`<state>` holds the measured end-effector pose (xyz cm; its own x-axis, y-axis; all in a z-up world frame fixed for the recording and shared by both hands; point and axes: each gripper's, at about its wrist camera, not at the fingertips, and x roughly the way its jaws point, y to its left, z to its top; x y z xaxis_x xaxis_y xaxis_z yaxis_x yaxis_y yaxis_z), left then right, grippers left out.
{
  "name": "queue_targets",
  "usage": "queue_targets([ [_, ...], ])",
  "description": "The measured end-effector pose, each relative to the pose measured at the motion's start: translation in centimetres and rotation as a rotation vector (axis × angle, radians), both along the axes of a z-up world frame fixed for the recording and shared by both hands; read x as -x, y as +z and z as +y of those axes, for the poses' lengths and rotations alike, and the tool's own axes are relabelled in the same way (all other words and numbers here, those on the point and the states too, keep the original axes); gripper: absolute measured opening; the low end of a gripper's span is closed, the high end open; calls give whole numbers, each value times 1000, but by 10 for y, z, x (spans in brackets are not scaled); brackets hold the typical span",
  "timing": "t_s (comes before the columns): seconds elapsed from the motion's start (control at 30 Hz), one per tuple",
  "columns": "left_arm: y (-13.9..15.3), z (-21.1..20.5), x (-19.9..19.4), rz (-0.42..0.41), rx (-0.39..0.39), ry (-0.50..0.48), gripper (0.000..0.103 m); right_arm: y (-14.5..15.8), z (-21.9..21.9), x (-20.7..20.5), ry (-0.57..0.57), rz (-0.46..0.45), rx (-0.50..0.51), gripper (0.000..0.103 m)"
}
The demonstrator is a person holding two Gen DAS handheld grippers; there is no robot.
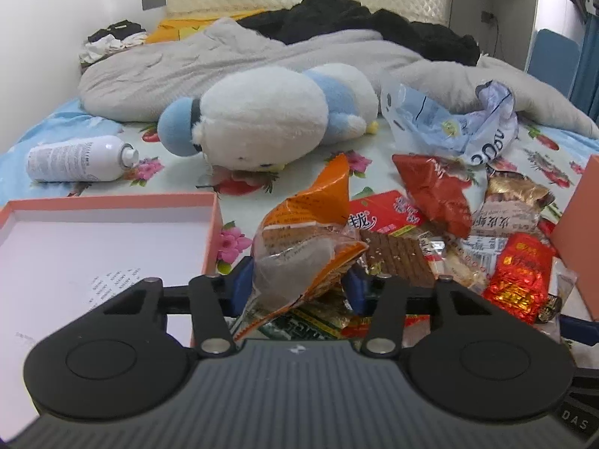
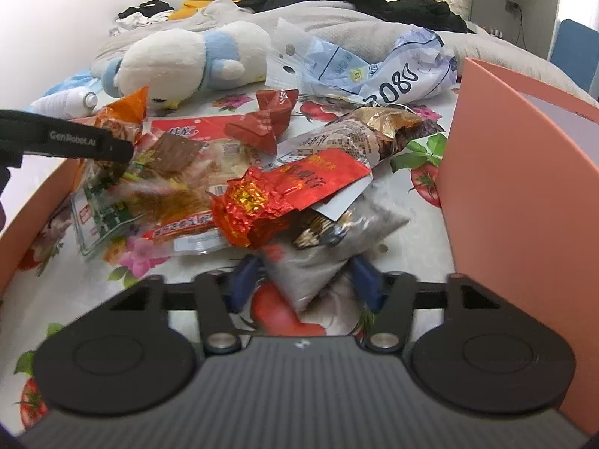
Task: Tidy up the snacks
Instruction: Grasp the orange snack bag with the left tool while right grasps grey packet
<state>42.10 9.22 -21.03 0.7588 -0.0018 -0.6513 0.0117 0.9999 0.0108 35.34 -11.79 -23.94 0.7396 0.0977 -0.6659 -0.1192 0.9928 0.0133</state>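
Observation:
A pile of snack packets lies on the flowered bedsheet. My left gripper [image 1: 299, 280] is shut on an orange packet [image 1: 307, 232], held just right of a pink box [image 1: 112, 202] with a white inside. The same packet [image 2: 119, 119] and the left gripper's body [image 2: 67, 138] show at the left of the right wrist view. My right gripper [image 2: 305, 280] is closed around the corner of a grey packet [image 2: 318, 262] at the near edge of the pile. A shiny red foil packet [image 2: 262, 205] and a brown-topped packet [image 2: 359, 131] lie just beyond it.
A second pink box [image 2: 505, 187] stands at the right. A blue-and-white plush toy [image 1: 269, 116], a white spray bottle [image 1: 78, 159] and a crumpled blue-white plastic bag [image 1: 449, 123] lie behind the pile. A grey blanket [image 1: 224, 56] and black clothes fill the back.

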Motion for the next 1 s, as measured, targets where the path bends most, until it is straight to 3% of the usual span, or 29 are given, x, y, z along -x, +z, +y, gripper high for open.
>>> queue_targets([
  [0.27, 22, -3, 46, -9, 73, 6, 55, 12, 1, 22, 15, 7, -16, 44],
  [0.6, 42, -15, 135, -6, 157, 19, 55, 29, 0, 76, 57, 31, -40, 40],
  [1.0, 47, -33, 230, 44, 263, 45, 55, 43, -8, 150, 126, 73, -53, 25],
])
